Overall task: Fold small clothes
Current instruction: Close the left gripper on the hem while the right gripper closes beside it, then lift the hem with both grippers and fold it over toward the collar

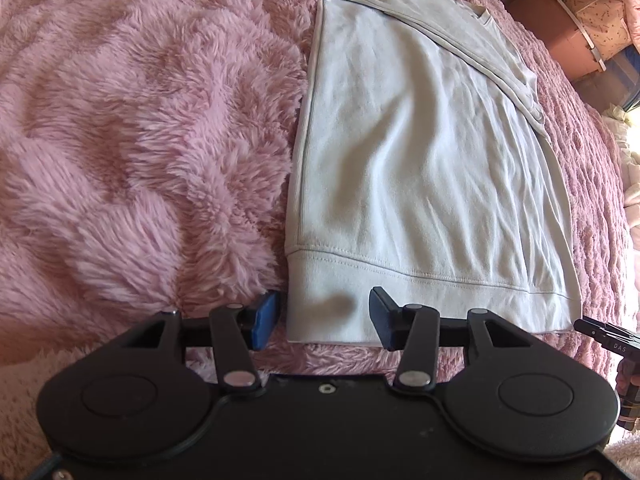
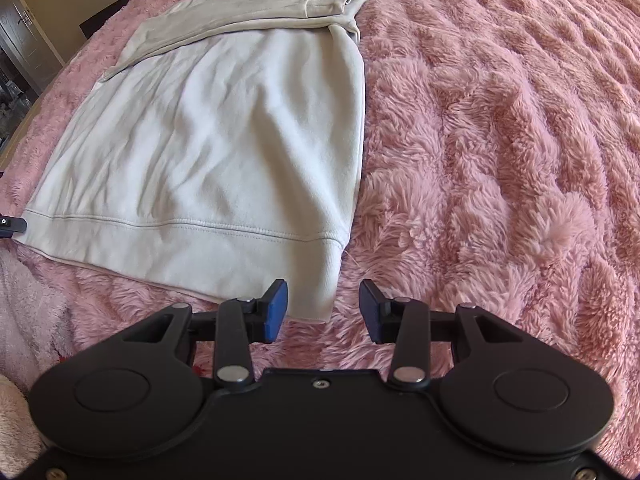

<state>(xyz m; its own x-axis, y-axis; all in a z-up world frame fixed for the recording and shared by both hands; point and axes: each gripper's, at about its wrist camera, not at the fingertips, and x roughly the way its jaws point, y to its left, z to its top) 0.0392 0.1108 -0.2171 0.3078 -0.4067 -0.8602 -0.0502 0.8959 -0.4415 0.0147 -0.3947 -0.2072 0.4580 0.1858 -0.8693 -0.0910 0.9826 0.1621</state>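
A pale white sweatshirt [image 1: 416, 168] lies flat on a fluffy pink blanket [image 1: 140, 140], its sleeves folded across the chest at the far end and its ribbed hem nearest me. My left gripper [image 1: 324, 322] is open, its jaws straddling the hem's left corner. The sweatshirt also shows in the right wrist view [image 2: 224, 152]. My right gripper [image 2: 323, 310] is open, its jaws straddling the hem's right corner just above the blanket [image 2: 500, 160]. The right gripper's tip shows at the left wrist view's right edge [image 1: 600, 332], the left gripper's tip at the right wrist view's left edge [image 2: 12, 224].
Cardboard boxes [image 1: 568, 24] and pale bedding stand beyond the bed's right side. A door [image 2: 24, 36] and a dark object [image 2: 106, 14] lie past the bed's far left. A lighter pink fleece [image 2: 24, 300] lies at the near left.
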